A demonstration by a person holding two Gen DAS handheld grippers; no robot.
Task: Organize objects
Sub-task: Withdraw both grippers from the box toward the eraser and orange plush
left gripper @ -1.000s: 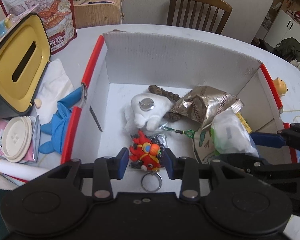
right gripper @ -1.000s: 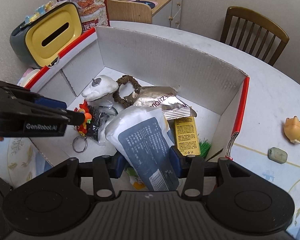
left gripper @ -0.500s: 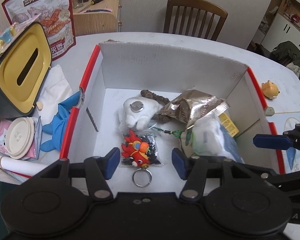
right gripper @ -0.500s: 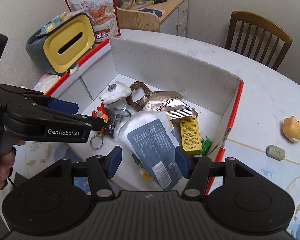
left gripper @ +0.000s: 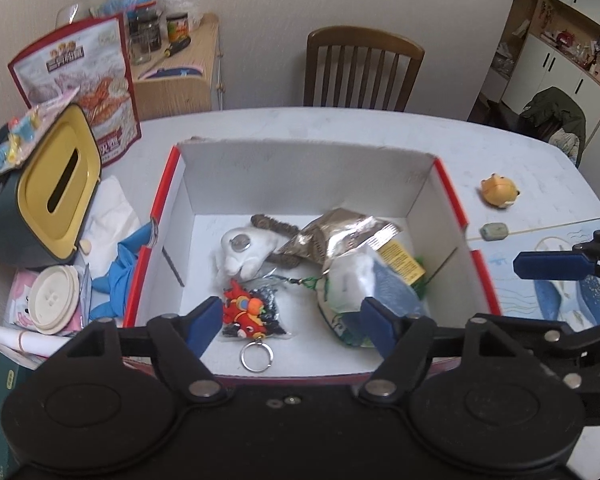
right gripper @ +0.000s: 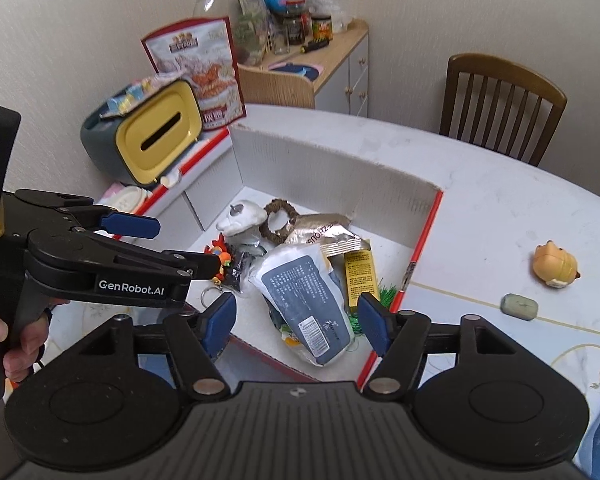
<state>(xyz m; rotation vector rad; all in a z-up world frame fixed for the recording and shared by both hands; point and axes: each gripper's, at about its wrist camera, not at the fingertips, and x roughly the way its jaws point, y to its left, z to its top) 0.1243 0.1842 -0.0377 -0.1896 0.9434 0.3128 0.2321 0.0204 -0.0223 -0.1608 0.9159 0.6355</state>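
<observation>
Left gripper (left gripper: 290,326): jaws wide apart, nothing between the blue pads; held above the near edge of the box.
Right gripper (right gripper: 294,322): jaws equally wide, holding nothing; above the near right corner of the box.
Box (left gripper: 300,172): white cardboard with red rims, open top, on the table (left gripper: 340,128); its near wall is partly hidden behind both gripper bodies.
Red keychain figure (left gripper: 244,310): lies on a dark packet at the near left of the box floor, metal ring (left gripper: 256,357) toward the near edge; in the right wrist view the left gripper's finger covers most of it.
White plush (left gripper: 242,250): far left of the box floor, a round metal disc on top.
Brown ring (right gripper: 280,222): just behind the plush, partly under the foil.
Foil snack bag (left gripper: 336,236): crumpled, centre of the box, print hard to read.
White-and-blue pouch (right gripper: 306,292): near right of the box, overlapping a yellow packet (right gripper: 360,276); green tuft beside it, identity unclear.
Outside the box, right: orange toy (right gripper: 556,264) and a small grey-green block (right gripper: 520,306), apart on the table.
Outside the box, left: yellow-lidded tissue holder (left gripper: 56,188), blue cloth (left gripper: 120,272), cream lid (left gripper: 54,300).
</observation>
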